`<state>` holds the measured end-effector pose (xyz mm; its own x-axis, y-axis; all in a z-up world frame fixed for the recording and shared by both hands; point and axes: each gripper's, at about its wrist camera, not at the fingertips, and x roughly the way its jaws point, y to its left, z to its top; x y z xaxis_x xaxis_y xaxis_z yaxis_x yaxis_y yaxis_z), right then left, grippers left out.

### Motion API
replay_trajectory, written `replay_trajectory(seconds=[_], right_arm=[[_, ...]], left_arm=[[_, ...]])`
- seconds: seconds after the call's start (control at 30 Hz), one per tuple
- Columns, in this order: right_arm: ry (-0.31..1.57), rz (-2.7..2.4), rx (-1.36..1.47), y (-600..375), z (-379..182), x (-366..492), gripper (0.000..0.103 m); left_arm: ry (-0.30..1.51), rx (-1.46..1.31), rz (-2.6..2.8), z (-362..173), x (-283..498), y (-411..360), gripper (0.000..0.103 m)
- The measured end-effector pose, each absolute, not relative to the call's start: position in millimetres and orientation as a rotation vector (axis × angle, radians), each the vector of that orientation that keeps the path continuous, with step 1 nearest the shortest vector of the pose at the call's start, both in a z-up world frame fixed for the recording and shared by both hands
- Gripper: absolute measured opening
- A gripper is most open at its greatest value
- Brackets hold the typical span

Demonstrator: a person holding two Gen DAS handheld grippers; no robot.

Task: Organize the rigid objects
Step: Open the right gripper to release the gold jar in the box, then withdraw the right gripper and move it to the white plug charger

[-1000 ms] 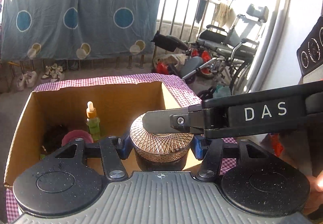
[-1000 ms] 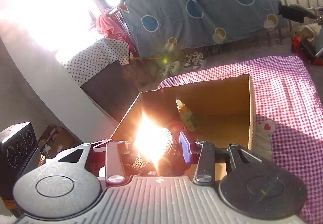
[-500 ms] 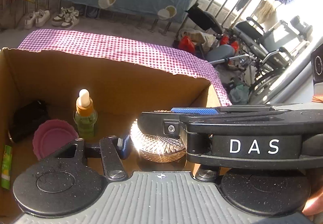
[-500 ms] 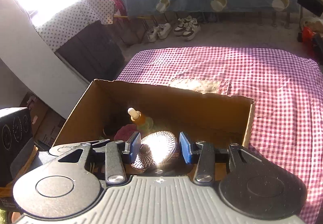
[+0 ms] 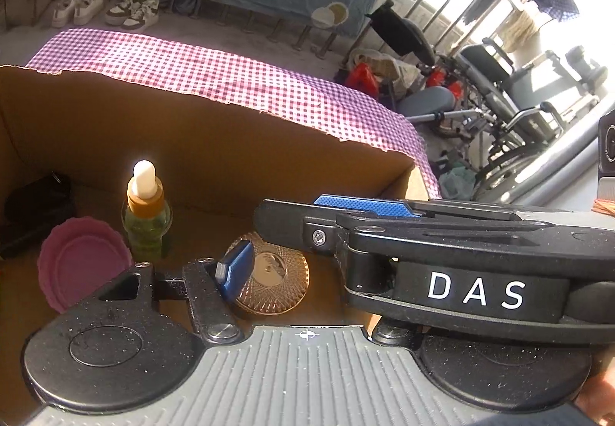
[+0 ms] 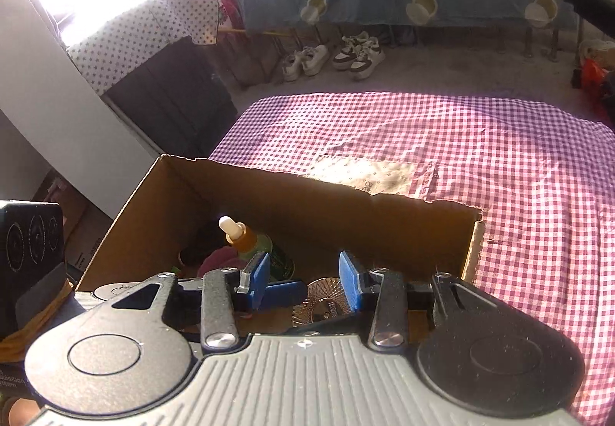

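- The cardboard box (image 5: 238, 141) sits on a purple checked cloth (image 6: 480, 141), its top open.
- The round jar with the gold patterned lid (image 5: 275, 282) rests on the box floor, at about 6 o'clock in the left wrist view and free of both tools.
- The left gripper (image 5: 292, 272) hangs over the jar; only its left blue pad (image 5: 236, 268) shows, at 9 o'clock of the lid, clear of it. The other finger is hidden behind the right tool's black body, so I cannot tell how wide it stands.
- The right gripper (image 6: 303, 278) has its jaws spread apart, blue pads (image 6: 349, 280) either side of the jar below, gripping nothing.
- A green dropper bottle (image 5: 146, 218) stands upright at 10 o'clock of the jar, near it.
- A pink round lid (image 5: 80, 264) lies at 9 o'clock of the bottle, just beside it.
- A dark object (image 5: 36, 211) lies at the box's left wall; too shadowed to name.
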<state>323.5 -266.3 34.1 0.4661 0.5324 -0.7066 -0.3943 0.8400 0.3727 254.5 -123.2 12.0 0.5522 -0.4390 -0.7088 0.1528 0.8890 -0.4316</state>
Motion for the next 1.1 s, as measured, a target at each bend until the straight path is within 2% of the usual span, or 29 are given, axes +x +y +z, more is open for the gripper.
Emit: replay_trajectory(seconds=[0.2,0.37,0.6,0.8,1.1], right_arm=[[0.831,0.545,0.231,-292,59,291,0.043],[0.700,0.495,0.308,-323,89,233,0.043],[0.540,0.481,0.475,-347,100,112,0.045],[0.538,0.497,0.541,-338,83,67,0.045],[0.624,0.537,0.638,-312,46,46,0.046]], left_arm=[[0.852,-0.302,-0.423,27,234,-132,0.073],[0.770,-0.253,-0.491,52,198,-138,0.077],[0.694,-0.161,-0.618,77,126,-131,0.096],[0.671,-0.055,-0.646,78,70,-108,0.100],[0.656,-0.002,-0.554,54,23,-66,0.101]])
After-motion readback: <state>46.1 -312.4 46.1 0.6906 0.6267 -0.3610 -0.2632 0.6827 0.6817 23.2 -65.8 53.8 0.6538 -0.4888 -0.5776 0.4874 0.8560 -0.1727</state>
